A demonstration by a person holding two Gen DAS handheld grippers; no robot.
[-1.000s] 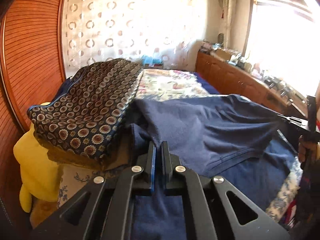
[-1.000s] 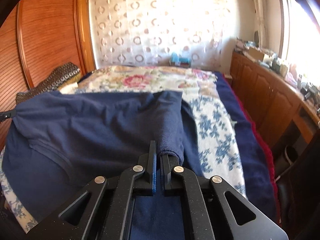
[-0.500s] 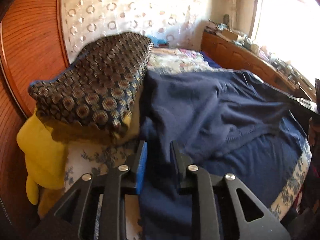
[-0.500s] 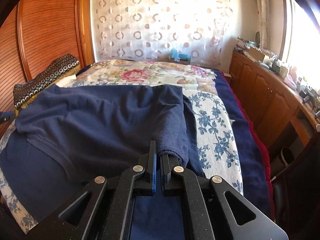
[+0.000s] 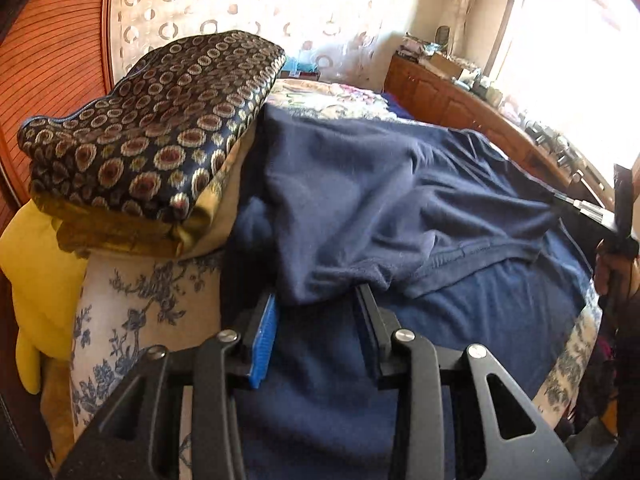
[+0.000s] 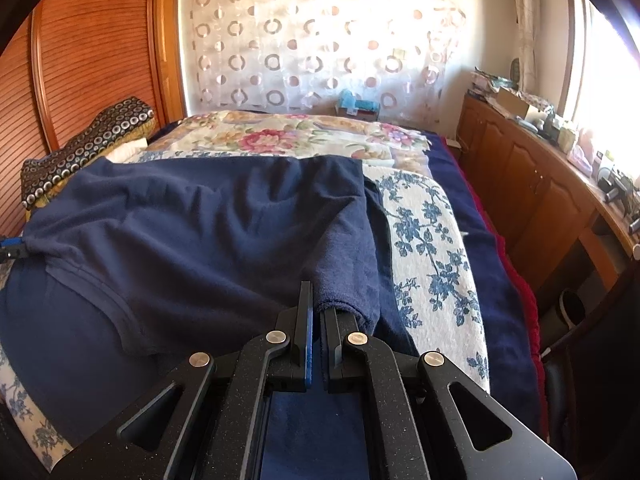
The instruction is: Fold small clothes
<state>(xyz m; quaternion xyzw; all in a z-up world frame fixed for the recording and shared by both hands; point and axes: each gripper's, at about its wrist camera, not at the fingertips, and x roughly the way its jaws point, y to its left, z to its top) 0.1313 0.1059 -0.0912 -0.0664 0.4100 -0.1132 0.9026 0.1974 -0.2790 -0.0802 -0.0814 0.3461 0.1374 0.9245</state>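
Note:
A navy blue garment [image 5: 380, 184] lies spread on the bed, its upper layer folded over the lower one. My left gripper [image 5: 316, 300] hovers at the garment's left corner with its jaws opening. The folded corner [image 5: 328, 280] rests between the tips, and the blue pad [image 5: 264, 340] stands clear of the cloth. My right gripper [image 6: 320, 304] is shut on the garment's [image 6: 200, 232] right corner, holding it just above the lower layer. In the left wrist view the right gripper [image 5: 592, 216] shows at the far right, gripping the cloth, with a hand [image 5: 608, 268] below it.
A folded dark blanket with round patterns [image 5: 152, 132] sits on a yellow pillow [image 5: 36, 272] to the left of the garment. A floral bedspread [image 6: 432, 240] covers the bed. A wooden cabinet [image 6: 540, 200] runs along the right, and a slatted wooden wardrobe [image 6: 80, 60] along the left.
The left jaws went from shut on the garment's corner to apart, and that gripper sank toward the bed. The folded layer now lies lower. The right gripper stayed shut in place.

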